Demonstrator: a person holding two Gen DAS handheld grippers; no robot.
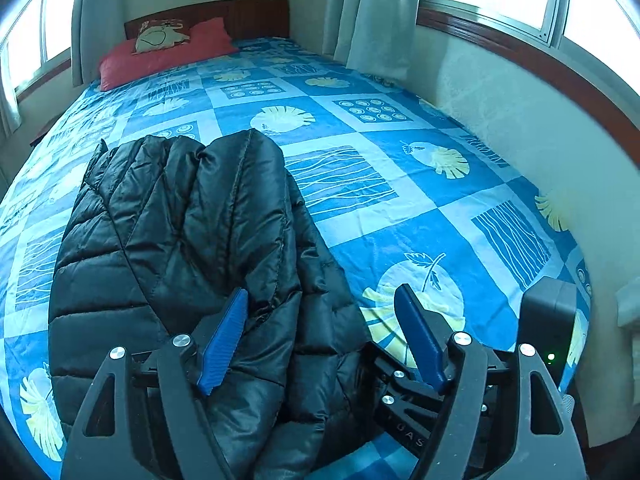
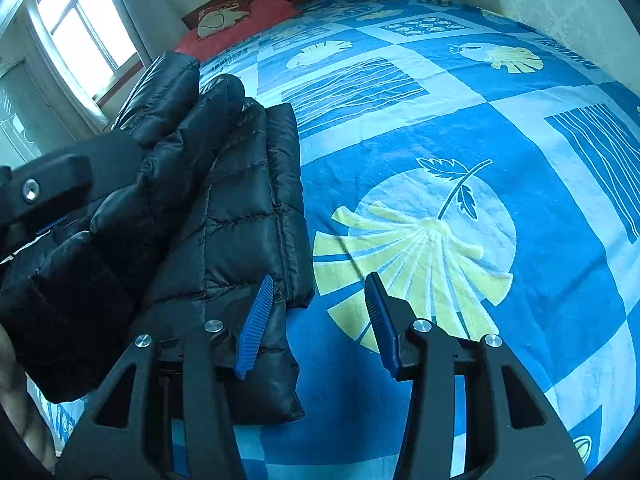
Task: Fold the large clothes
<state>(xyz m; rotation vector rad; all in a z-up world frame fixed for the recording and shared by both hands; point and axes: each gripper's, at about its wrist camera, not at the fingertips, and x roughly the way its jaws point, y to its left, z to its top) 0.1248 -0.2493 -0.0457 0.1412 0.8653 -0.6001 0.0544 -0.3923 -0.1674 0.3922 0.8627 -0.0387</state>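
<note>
A black quilted puffer jacket (image 1: 180, 232) lies folded over on the blue patterned bed sheet (image 1: 380, 200), at the near left of the bed. My left gripper (image 1: 320, 300) is open, its blue fingers spread just above the jacket's near right part, holding nothing. In the right wrist view the jacket (image 2: 224, 208) fills the left side. My right gripper (image 2: 320, 292) is open and empty, over the jacket's right edge and the sheet (image 2: 480, 140). The left gripper's black body (image 2: 48, 188) shows at the far left.
Red pillows (image 1: 160, 54) and a printed cushion (image 1: 160, 36) lie at the wooden headboard (image 1: 240, 16). A wall (image 1: 540, 128) with windows and curtains runs along the bed's right side. Another window (image 2: 84, 28) is at the left.
</note>
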